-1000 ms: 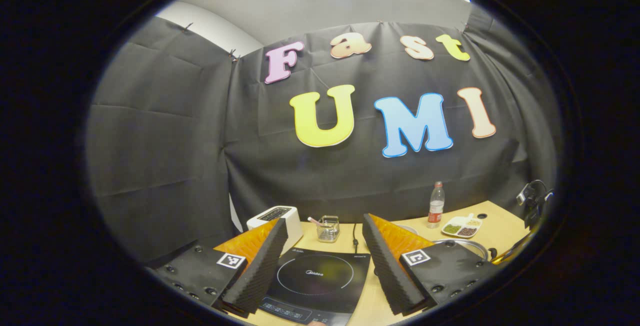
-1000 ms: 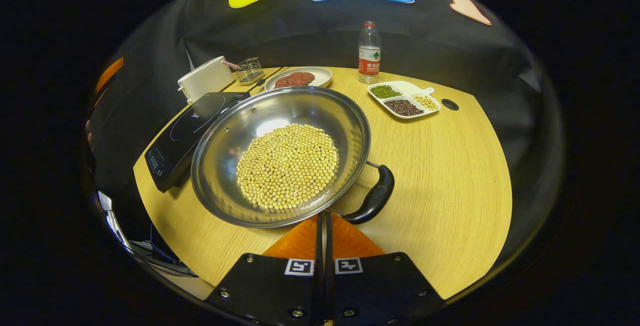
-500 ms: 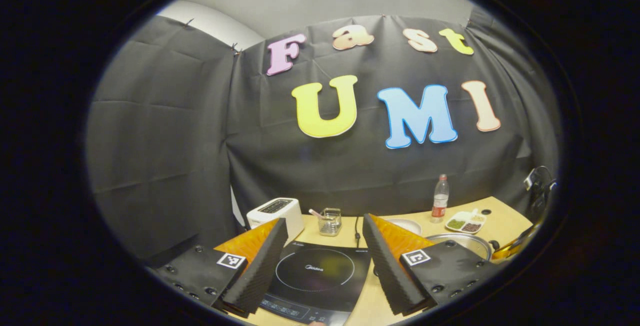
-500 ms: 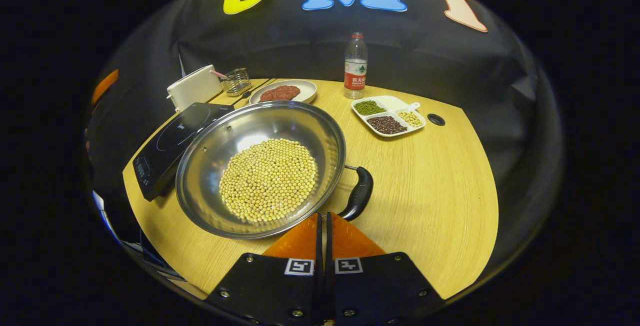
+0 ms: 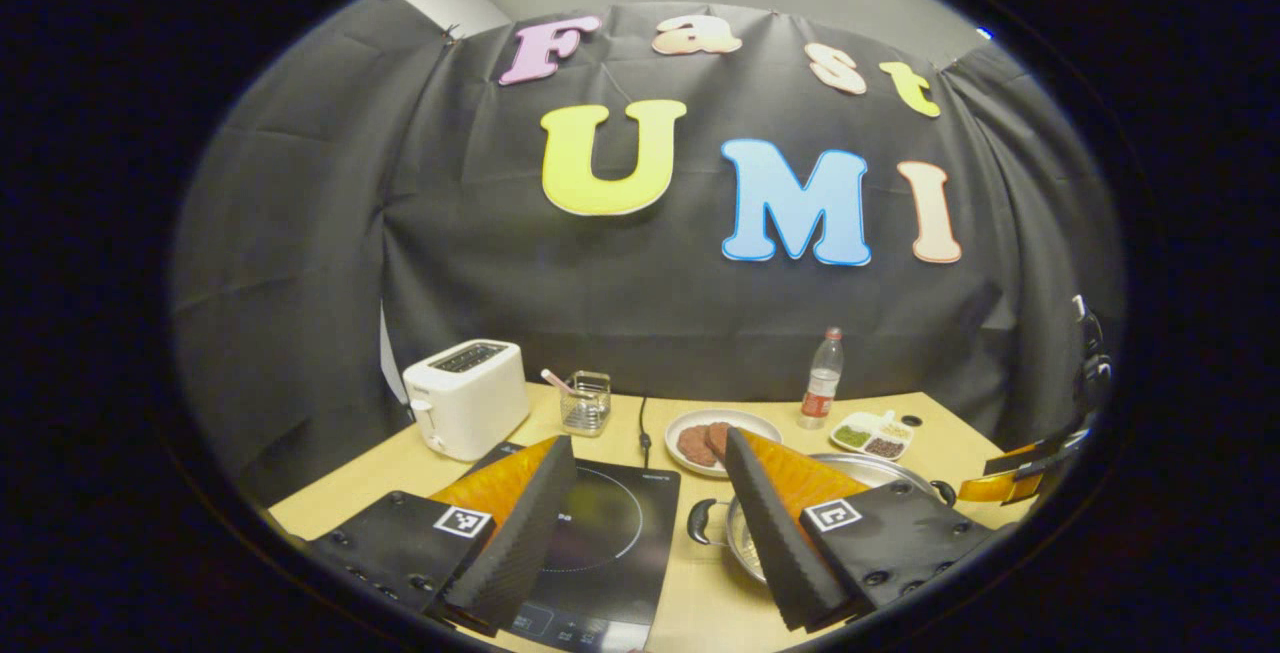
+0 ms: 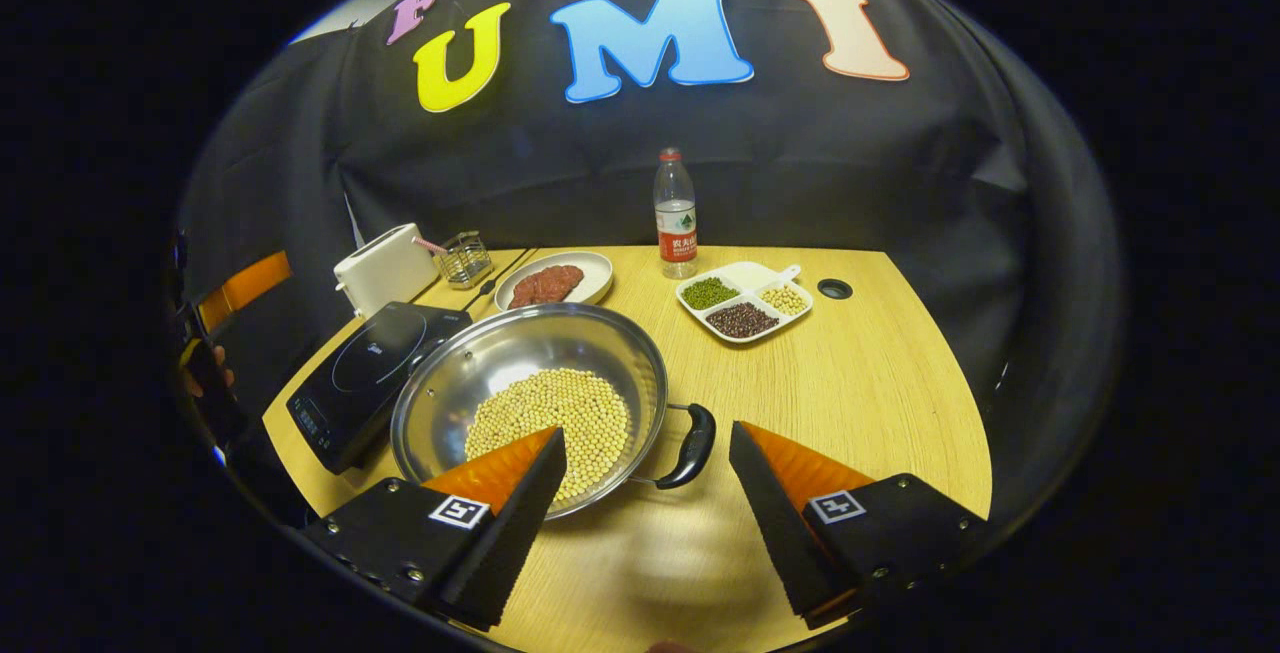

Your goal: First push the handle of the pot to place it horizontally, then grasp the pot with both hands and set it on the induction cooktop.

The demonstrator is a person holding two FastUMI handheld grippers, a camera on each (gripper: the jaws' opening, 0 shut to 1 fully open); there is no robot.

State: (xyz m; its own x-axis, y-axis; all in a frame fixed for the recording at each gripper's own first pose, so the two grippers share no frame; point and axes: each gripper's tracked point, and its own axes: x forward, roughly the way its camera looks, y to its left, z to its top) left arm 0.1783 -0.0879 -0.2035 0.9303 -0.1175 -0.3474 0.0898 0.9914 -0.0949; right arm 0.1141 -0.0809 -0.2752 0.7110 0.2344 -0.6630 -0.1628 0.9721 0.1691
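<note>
Since the earlier frame the right tool [image 6: 645, 478] has opened; its fingers now gape wide, apart from the handle [image 6: 690, 445]. Left tool [image 5: 650, 503] open over the cooktop [image 5: 600, 543]. Pot [image 6: 530, 393], holding soybeans [image 6: 560, 418], sits on the desk [image 6: 860, 403] beside the cooktop. Right desk half bare.

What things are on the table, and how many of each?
Pot: 1
Induction cooktop: 1
Toaster: 1
Water bottle: 1
Plate of meat: 1
Divided dish of beans: 1
Wire basket: 1
Total: 7
</note>
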